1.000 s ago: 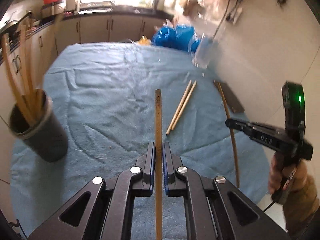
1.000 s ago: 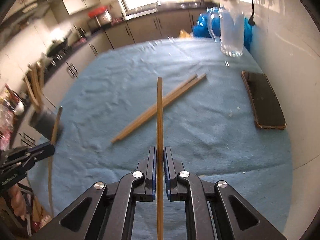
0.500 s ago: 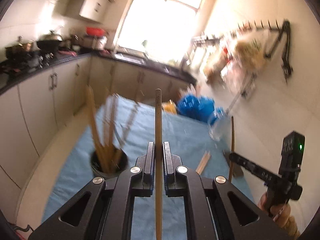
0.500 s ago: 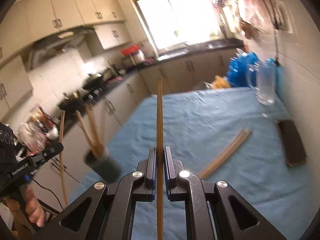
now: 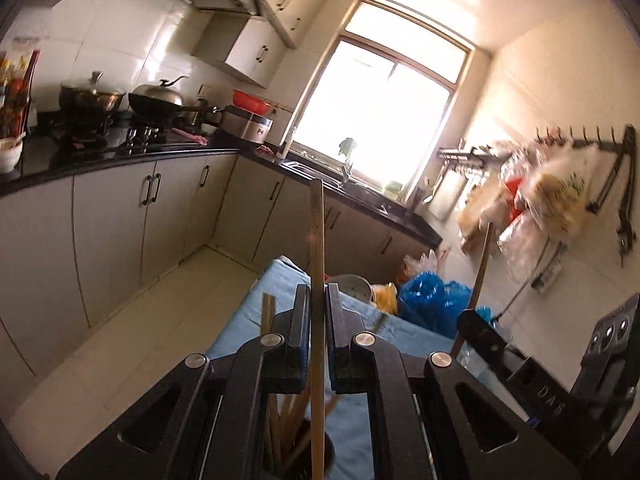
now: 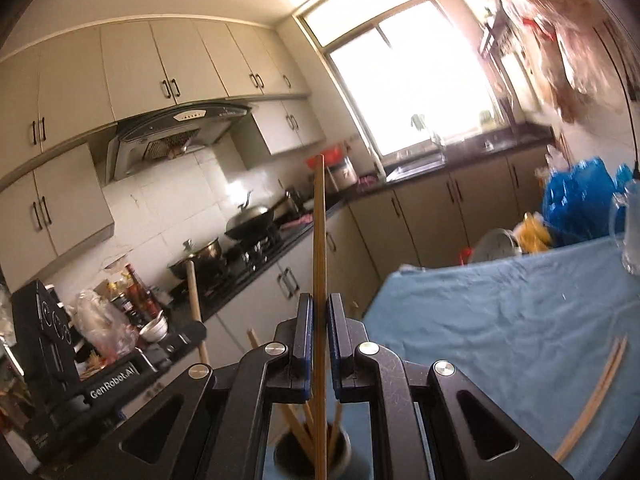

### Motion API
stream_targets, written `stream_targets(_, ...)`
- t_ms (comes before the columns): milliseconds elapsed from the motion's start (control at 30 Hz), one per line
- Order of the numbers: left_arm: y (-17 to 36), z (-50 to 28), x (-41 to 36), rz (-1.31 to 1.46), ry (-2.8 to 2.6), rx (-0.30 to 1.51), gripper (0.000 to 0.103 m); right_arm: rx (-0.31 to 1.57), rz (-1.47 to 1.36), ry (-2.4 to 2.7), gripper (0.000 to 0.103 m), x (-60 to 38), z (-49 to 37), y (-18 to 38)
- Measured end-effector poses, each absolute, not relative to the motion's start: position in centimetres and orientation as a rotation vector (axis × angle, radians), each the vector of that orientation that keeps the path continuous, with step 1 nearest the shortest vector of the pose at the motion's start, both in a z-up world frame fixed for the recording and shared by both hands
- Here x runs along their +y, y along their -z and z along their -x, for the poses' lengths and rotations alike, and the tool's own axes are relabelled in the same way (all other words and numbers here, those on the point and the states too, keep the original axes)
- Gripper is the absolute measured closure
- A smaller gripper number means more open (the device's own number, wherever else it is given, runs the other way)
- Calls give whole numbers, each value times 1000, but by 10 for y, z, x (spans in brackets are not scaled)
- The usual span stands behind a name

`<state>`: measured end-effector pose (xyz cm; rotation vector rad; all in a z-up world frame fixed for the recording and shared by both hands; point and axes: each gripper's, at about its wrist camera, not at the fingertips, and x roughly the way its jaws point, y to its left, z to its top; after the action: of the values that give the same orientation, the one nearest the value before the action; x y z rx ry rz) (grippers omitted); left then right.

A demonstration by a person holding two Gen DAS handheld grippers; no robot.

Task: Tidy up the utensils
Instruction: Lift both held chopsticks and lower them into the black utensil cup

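My left gripper (image 5: 318, 320) is shut on a wooden chopstick (image 5: 318, 248) that stands upright, its lower end over the dark utensil cup (image 5: 304, 454), which holds several chopsticks. My right gripper (image 6: 319, 328) is shut on another upright chopstick (image 6: 319, 240), also above the cup (image 6: 312, 454). Each gripper shows in the other's view: the right gripper (image 5: 480, 332) at the right, the left gripper (image 6: 188, 336) at the left. Two chopsticks (image 6: 596, 392) lie on the blue cloth (image 6: 500, 320) at the right.
A glass mug (image 6: 632, 232) stands at the table's far right. Blue plastic bags (image 6: 580, 200) and a metal pot (image 5: 348, 286) sit past the table's far end. Kitchen counters with a stove and pans (image 5: 156, 104) run along the left.
Both grippers have tilted up from facing the table to facing the kitchen, so both chopsticks now stand upright. Both have moved left over the utensil cup, now below the jaws.
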<state>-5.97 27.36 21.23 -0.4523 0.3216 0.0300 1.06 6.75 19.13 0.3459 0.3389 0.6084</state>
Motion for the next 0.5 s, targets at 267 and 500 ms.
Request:
stream_targets(267,-186,25,296,496,-45,292,96,371,-327,-585,95,107,-48,-156)
stream_targets(500,-166,14,288,453,-32,345,96,381,-267,-560,95,111,-47,-140)
